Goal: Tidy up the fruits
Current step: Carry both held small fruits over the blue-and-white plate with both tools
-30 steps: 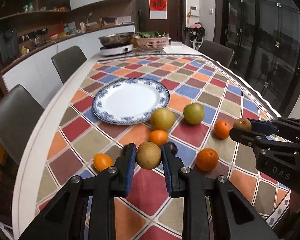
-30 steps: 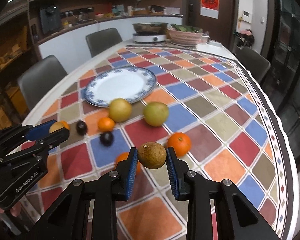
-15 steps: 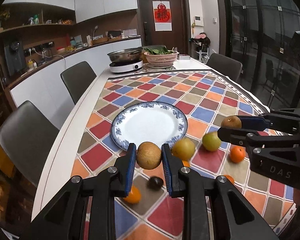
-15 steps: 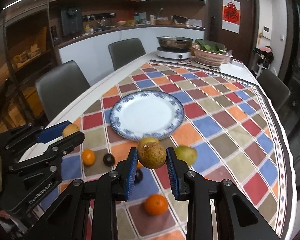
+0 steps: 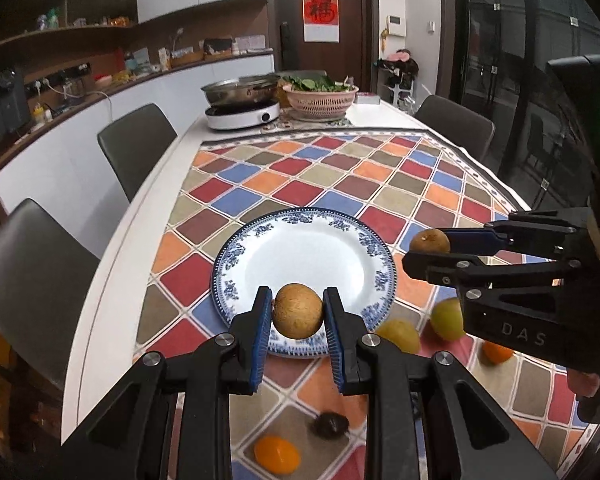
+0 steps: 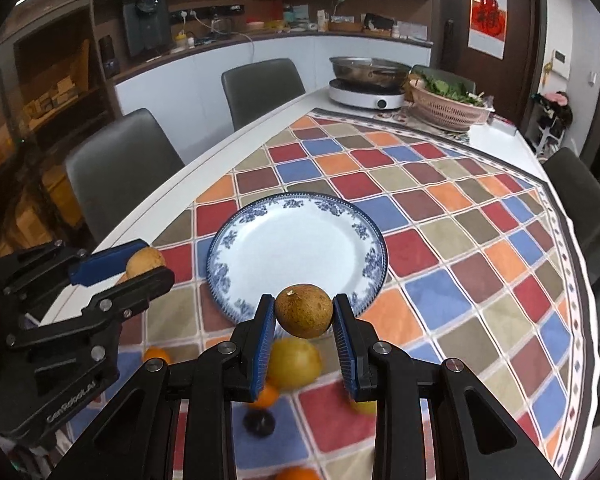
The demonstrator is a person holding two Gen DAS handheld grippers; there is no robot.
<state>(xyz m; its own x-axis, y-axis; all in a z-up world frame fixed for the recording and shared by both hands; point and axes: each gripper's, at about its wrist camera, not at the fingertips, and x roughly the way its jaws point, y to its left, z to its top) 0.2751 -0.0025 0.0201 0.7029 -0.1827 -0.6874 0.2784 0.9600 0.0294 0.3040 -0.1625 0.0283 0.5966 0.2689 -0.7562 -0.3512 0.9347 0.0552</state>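
My left gripper [image 5: 298,312] is shut on a round brown fruit [image 5: 298,310] and holds it above the near rim of the blue-and-white plate [image 5: 304,256]. My right gripper [image 6: 304,314] is shut on a second brown fruit [image 6: 305,310], also above the plate's [image 6: 296,244] near rim. Each gripper shows in the other's view, the right [image 5: 430,246] at the plate's right, the left [image 6: 146,266] at its left. The plate has nothing on it. Yellow-green fruits [image 5: 399,336] [image 5: 447,318], oranges [image 5: 277,454] [image 5: 497,351] and a dark fruit [image 5: 331,424] lie on the checked tablecloth below.
An induction cooker with a steel pan [image 5: 242,110] and a pink basket of greens [image 5: 320,100] stand at the table's far end. Grey chairs [image 5: 136,144] [image 5: 24,276] line the left side, another chair [image 5: 456,124] the far right.
Both grippers have risen and moved forward with their brown fruits, from over the loose fruits to over the plate's near rim. The jaws stayed shut.
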